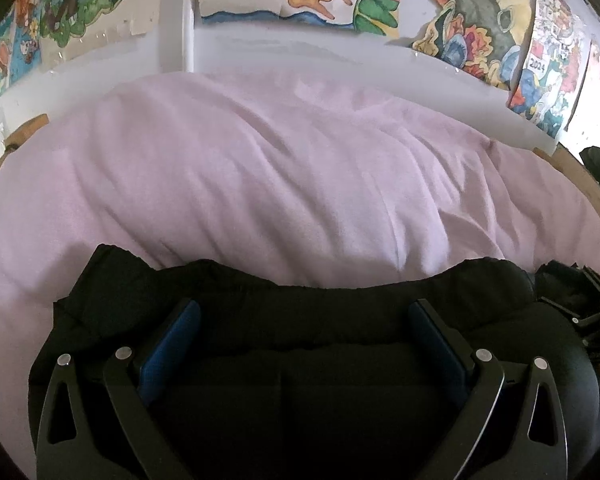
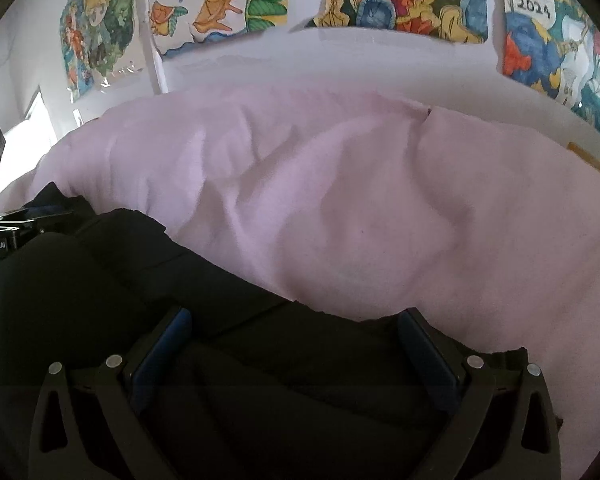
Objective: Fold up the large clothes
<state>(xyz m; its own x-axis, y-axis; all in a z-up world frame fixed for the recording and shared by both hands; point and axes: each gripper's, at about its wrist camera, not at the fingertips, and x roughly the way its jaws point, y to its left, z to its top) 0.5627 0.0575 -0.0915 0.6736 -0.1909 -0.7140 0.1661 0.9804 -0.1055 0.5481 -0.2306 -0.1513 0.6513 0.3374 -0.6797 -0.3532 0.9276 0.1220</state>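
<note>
Both wrist views sit low and close over the black garment point(image 1: 300, 320), facing the pink bedding point(image 1: 260, 168) and wall.

Black garment point(image 1: 300, 320), large, padded or thick by the look of its rounded bulges; fabric matte, detail lost in shadow. Lies bunched on the pink bedcover point(image 1: 260, 168), at the cover's near side, the rest of the cover beyond it bare of it. Far edge runs roughly level across in the left wrist view, with a raised corner at its left end. In the right wrist view the same edge slants down to the right, layers overlapped, folds and a seam line visible.
</note>
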